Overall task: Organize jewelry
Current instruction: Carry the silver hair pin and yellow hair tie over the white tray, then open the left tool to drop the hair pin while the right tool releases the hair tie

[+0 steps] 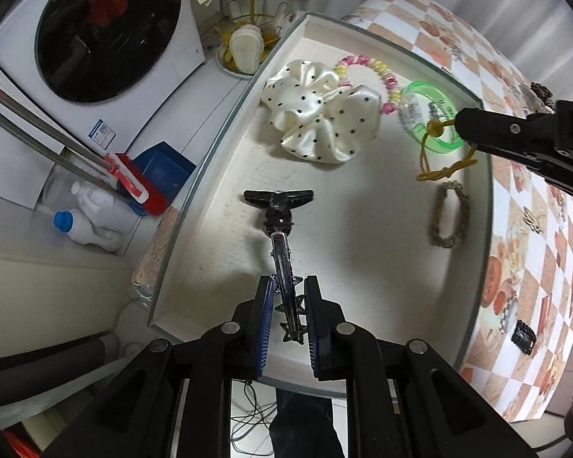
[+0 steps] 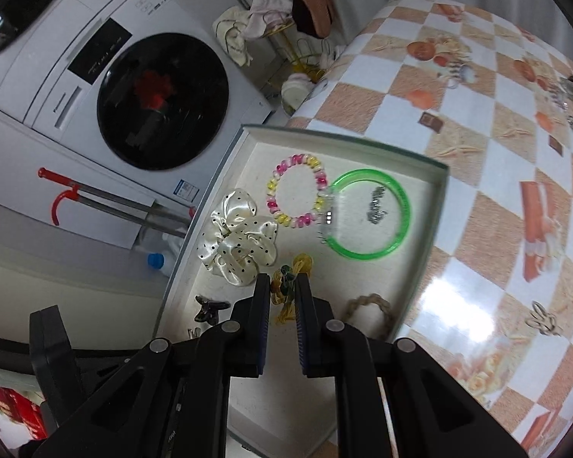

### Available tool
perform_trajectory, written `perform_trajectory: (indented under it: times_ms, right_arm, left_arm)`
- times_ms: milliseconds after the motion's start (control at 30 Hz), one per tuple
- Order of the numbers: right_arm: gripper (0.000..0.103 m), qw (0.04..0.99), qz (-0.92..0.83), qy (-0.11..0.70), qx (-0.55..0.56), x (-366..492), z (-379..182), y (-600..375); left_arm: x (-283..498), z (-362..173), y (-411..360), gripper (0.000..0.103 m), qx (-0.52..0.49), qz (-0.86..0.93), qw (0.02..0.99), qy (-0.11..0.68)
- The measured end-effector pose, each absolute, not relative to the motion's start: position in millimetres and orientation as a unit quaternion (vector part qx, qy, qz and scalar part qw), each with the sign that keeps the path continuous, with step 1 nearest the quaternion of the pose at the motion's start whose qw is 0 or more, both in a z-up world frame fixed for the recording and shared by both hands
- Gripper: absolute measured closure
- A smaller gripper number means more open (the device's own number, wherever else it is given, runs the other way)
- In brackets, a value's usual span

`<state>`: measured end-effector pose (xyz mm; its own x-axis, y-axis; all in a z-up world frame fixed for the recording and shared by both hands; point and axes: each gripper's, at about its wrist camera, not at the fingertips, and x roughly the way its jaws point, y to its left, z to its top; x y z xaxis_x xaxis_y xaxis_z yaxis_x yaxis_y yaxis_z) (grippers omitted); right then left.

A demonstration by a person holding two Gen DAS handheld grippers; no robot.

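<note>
Left tool (image 1: 289, 307) grips a hair clip (image 1: 282, 252); right tool (image 2: 282, 290) pinches a yellow cord (image 2: 286, 297), seemingly over the tray (image 2: 437, 206); next, release both inside.

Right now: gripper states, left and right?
Left gripper: shut on the silver hair clip, over the tray.
Right gripper: shut on the yellow cord bracelet, above the tray.
</note>
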<state>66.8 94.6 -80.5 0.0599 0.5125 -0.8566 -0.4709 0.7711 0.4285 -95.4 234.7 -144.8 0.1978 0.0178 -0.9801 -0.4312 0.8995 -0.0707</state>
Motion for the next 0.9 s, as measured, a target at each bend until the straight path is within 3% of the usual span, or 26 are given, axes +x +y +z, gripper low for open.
perform_trajectory:
  times_ms: [900]
  right_arm:
    - [0.088,0.708,0.295,0.642,-0.011,76,-138,99]
  left_arm:
    - [-79,-162,222,0.081,-0.13,0.169,0.741,0.637]
